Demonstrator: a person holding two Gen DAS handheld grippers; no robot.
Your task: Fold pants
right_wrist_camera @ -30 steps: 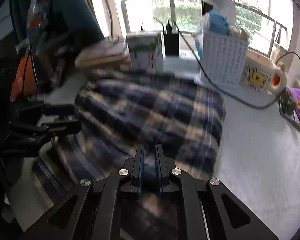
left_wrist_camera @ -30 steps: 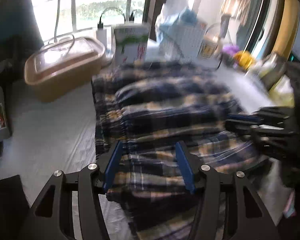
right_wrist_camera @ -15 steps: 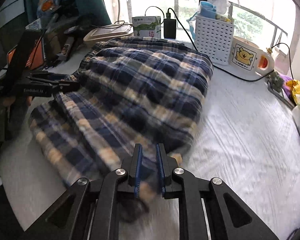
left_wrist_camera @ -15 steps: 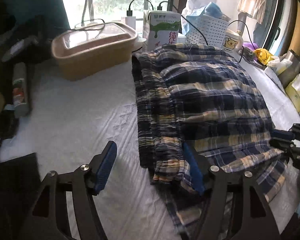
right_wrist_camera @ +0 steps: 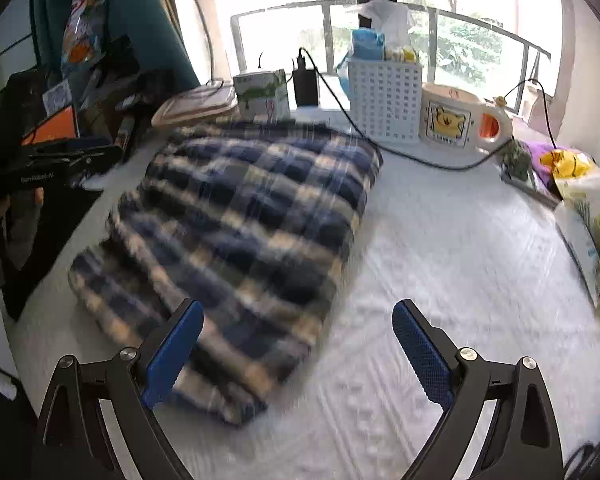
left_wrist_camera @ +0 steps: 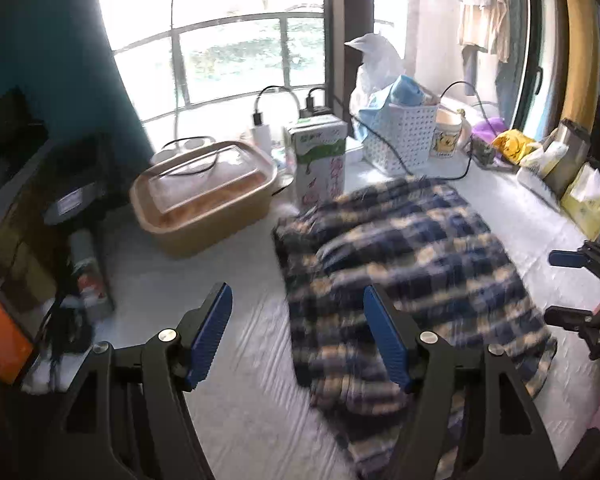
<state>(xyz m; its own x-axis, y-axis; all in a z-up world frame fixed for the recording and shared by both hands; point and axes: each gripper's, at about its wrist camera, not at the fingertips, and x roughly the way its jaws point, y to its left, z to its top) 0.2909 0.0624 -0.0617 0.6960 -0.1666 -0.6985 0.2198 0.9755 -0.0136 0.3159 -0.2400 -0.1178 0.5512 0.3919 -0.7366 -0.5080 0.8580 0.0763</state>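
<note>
We see the folded plaid pants (right_wrist_camera: 244,232) lying ahead-left of our right gripper (right_wrist_camera: 298,354) — jaws opening, nothing between them — and ahead-right of our left gripper (left_wrist_camera: 298,334), spread and empty, the bundle's long axis running away from both, equally near.

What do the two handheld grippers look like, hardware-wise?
Both match: the left gripper and right gripper each have a black angular frame with triangular cut-outs, silver pivot screws, and two blue ribbed finger pads. Seen from the right wrist, the left gripper's black body carries small white lettering, too blurred to read. No cables show on either.
</note>
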